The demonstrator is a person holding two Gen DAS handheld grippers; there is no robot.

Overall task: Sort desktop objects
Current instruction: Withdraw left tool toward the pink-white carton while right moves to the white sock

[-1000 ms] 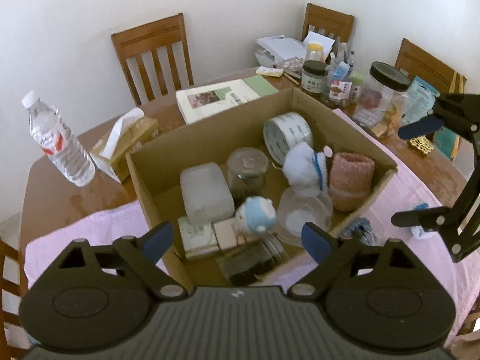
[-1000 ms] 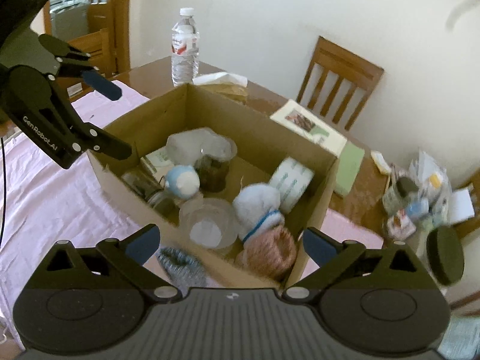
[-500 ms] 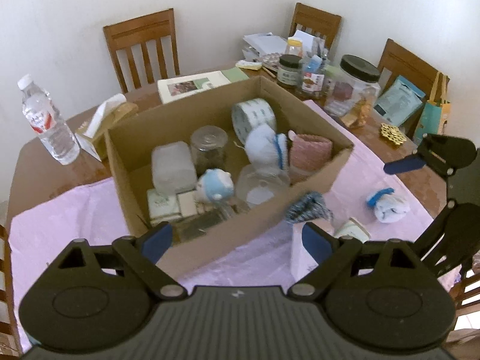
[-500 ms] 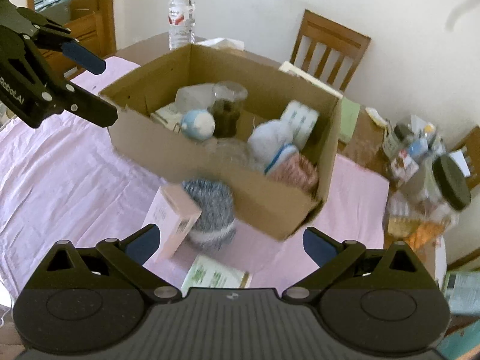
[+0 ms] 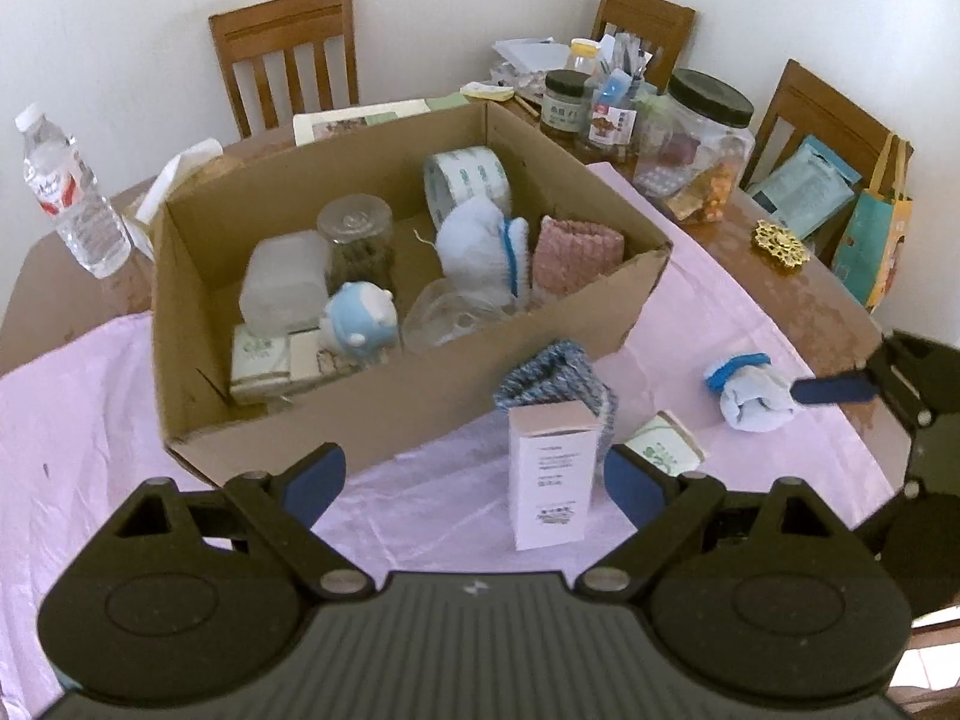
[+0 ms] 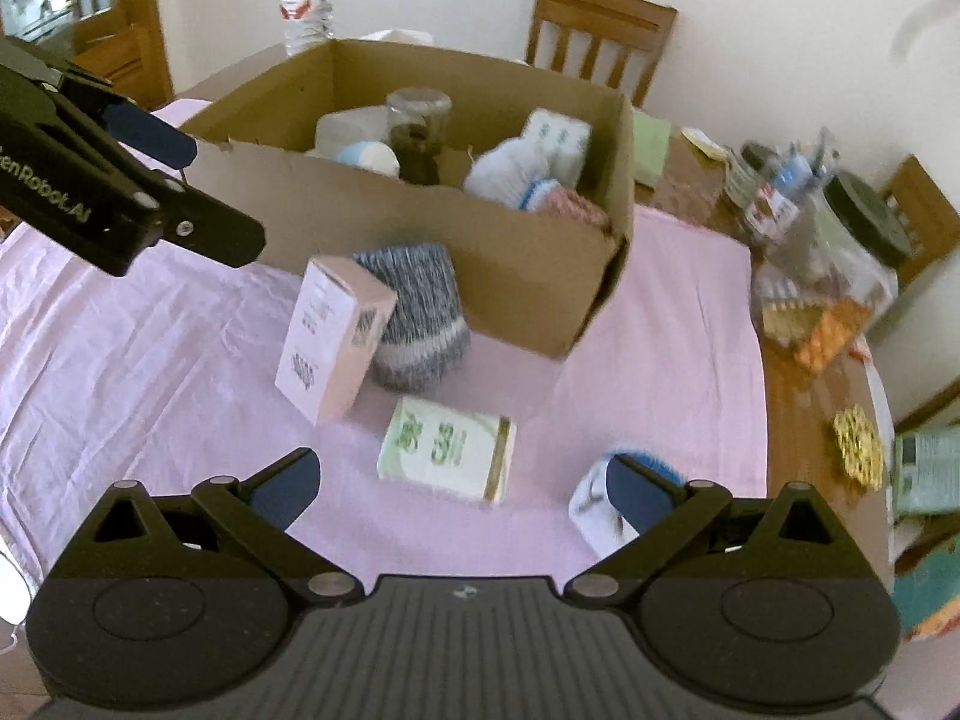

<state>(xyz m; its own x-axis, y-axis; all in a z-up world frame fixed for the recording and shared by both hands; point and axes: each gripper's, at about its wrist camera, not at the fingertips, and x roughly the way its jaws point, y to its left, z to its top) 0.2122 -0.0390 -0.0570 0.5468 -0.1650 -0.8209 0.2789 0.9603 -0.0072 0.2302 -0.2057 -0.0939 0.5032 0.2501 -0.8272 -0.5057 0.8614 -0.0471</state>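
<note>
Desktop objects are sitting in two groups on the surface (image 5: 120,396), which a pink cloth is covering. Most are already lying inside the cardboard box (image 5: 384,414) at the far middle, apparently the collecting place for sorted things. Four are waiting outside, just near of the box's front wall: a grey knitted cup sleeve (image 6: 420,312) touching that wall, a pink carton (image 6: 330,336) standing upright and leaning against the sleeve, a green-printed soap box (image 6: 447,450) lying flat nearer, and a white and blue sock bundle (image 5: 750,390) off to the right. Both the left tongs (image 5: 474,480) and the right tongs (image 6: 462,486) are hanging wide apart and carrying nothing, hovering above the loose items, probably choosing the next pick.
</note>
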